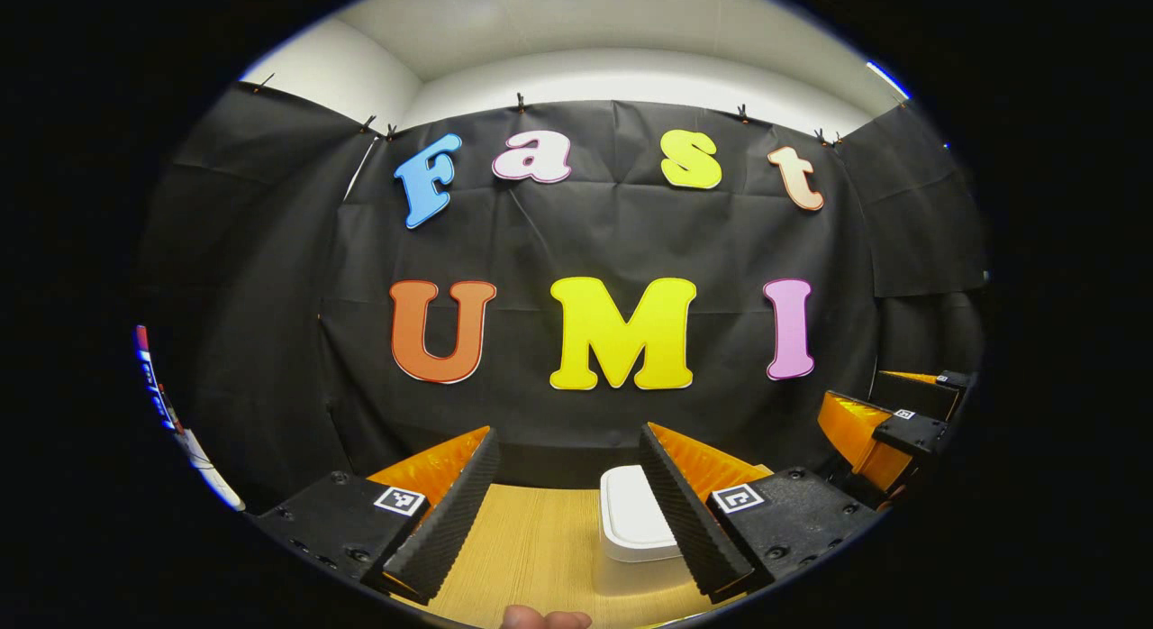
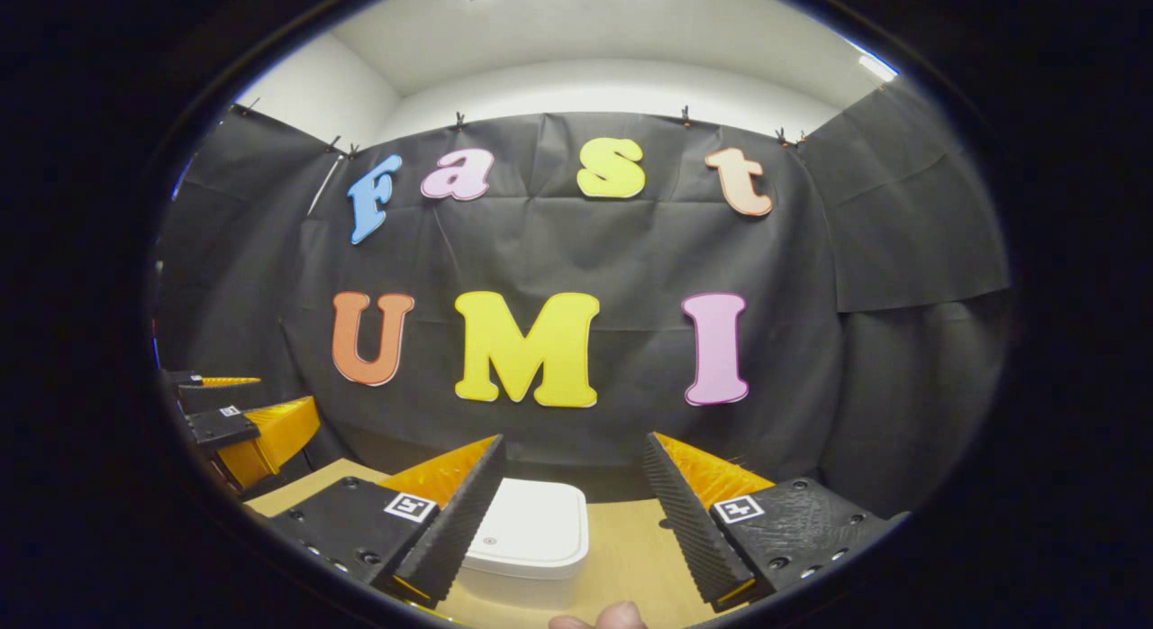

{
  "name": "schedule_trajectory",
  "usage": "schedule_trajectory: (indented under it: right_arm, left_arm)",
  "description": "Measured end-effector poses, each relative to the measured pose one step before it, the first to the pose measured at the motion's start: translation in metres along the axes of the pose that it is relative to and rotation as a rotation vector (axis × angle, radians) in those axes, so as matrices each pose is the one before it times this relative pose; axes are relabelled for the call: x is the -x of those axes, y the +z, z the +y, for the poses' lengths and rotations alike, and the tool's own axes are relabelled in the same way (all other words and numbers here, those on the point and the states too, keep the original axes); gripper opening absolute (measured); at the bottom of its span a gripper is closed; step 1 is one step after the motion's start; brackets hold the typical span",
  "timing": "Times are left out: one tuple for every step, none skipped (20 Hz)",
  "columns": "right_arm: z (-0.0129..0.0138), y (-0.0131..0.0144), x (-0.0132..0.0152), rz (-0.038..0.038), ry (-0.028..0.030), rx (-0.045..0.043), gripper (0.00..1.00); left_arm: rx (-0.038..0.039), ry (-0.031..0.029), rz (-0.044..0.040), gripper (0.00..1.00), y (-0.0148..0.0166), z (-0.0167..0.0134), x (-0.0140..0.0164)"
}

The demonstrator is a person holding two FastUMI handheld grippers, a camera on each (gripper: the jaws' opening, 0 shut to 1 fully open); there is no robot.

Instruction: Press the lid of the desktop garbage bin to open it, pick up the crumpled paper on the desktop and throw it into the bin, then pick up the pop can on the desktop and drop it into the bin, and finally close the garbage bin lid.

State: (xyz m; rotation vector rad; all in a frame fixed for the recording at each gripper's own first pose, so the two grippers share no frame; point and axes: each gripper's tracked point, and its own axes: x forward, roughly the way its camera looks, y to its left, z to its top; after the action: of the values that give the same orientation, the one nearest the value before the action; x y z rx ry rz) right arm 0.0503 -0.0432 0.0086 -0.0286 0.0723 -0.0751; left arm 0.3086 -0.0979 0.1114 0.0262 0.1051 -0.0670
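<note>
Both hand-held grippers, left and right, hung spread and empty; the bin looked light, rigid plastic, best pressed mid-lid.

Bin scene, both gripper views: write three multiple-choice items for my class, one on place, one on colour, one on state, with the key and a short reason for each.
1. Where does the bin stand?
A. on the wooden table
B. on the floor
C. between shut fingers

2. What colour is the bin's lid?
A. red
B. white
C. green

3. How is the left gripper set?
A. shut on the bin
B. shut on a can
C. open

Key:
1 A, the bin rests on the table in both views.
2 B, the lid is white.
3 C, the fingers stand wide apart with table between them; the right gripper is open too.
</note>
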Motion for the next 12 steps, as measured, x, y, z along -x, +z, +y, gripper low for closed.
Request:
schedule_trajectory:
  right_arm:
    - [-0.00019, -0.00006, 0.00046, 0.00015, -0.00038, -0.00082, 0.96]
    - [-0.00010, 0.00042, -0.00074, -0.00122, -0.00074, 0.00002, 0.96]
    - [0.00005, 0.00023, 0.00016, -0.00008, -0.00034, 0.00075, 0.96]
    - [0.00027, -0.00044, -0.00011, 0.00086, 0.00106, 0.00085, 0.96]
    - [-0.00026, -0.00024, 0.00062, -0.00007, 0.00027, 0.00025, 0.96]
    - [-0.00024, 0.00024, -0.00012, 0.00112, -0.00002, -0.00003, 0.96]
    - [-0.00068, 0.00009, 0.00173, 0.00004, 0.00011, -0.00052, 0.96]
    - [-0.00030, 0.00070, 0.00027, 0.00044, -0.00061, -0.00149, 0.96]
    - [0.00040, -0.00066, -0.00044, -0.00035, 0.00039, -0.00062, 0.96]
    - [-0.00009, 0.00059, -0.00016, -0.00053, -0.00075, 0.00023, 0.96]
    - [0.00017, -0.00015, 0.00066, -0.00125, 0.00080, 0.00194, 0.96]
    - [-0.00057, 0.00023, 0.00109, -0.00130, -0.00184, 0.00189, 0.96]
  left_arm:
    - [0.00000, -0.00091, 0.00038, 0.99, -0.00035, -0.00078, -0.00038]
    - [-0.00058, -0.00031, 0.00084, 0.99, -0.00078, -0.00036, 0.00011]
    - [0.00035, 0.00035, 0.00055, 0.99, 0.00045, 0.00021, 0.00016]
    - [0.00060, -0.00020, -0.00039, 0.99, -0.00007, -0.00014, 0.00091]
    - [-0.00013, 0.00190, -0.00005, 0.99, -0.00016, 0.00013, -0.00070]
    - [-0.00104, 0.00178, 0.00050, 0.99, -0.00068, 0.00055, -0.00061]
    - [-0.00028, 0.00145, -0.00045, 0.99, 0.00061, 0.00023, 0.00115]
    - [-0.00015, 0.00080, -0.00042, 0.99, -0.00019, -0.00066, 0.00024]
    - [-0.00056, 0.00163, -0.00068, 0.99, 0.00038, 0.00020, 0.00040]
    - [-0.00017, 0.00083, -0.00038, 0.99, 0.00039, 0.00103, 0.00092]
    - [0.00152, 0.00090, -0.00168, 0.99, 0.00029, -0.00006, -0.00003]
    - [0.00129, 0.00023, 0.00090, 0.99, -0.00105, -0.00027, 0.00001]
